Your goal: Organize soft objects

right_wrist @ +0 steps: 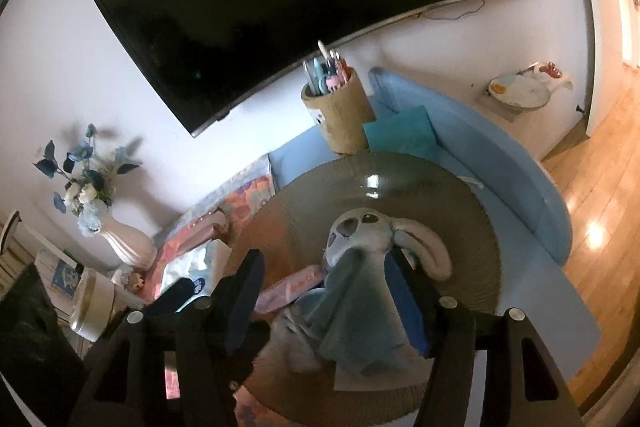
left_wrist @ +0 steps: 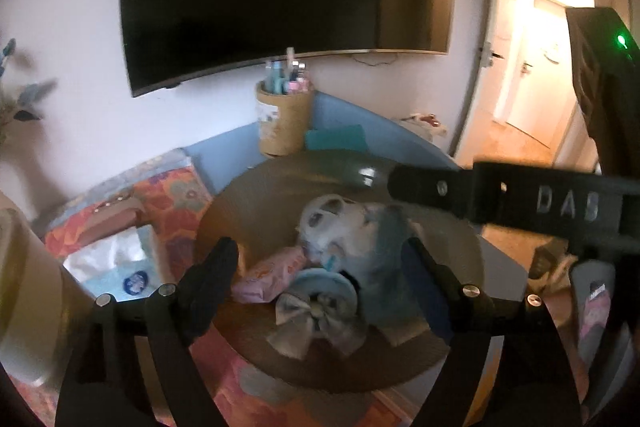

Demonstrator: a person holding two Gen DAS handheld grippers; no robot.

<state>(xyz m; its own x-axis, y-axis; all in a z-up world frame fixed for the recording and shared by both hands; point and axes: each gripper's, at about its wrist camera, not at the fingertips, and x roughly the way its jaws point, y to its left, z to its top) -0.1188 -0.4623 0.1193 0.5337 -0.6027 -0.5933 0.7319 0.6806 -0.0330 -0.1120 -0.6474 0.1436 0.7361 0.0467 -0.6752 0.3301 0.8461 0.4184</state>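
You held your left gripper (left_wrist: 320, 267) with its fingers (left_wrist: 216, 267) spread wide, pointing forward and down. Your right gripper (right_wrist: 324, 291) was likewise parted, angled in from the right.

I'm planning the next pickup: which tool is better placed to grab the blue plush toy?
Probably the right tool: its open fingers straddle the blue plush toy. The left tool, also open, faces the bow and pink pouch.
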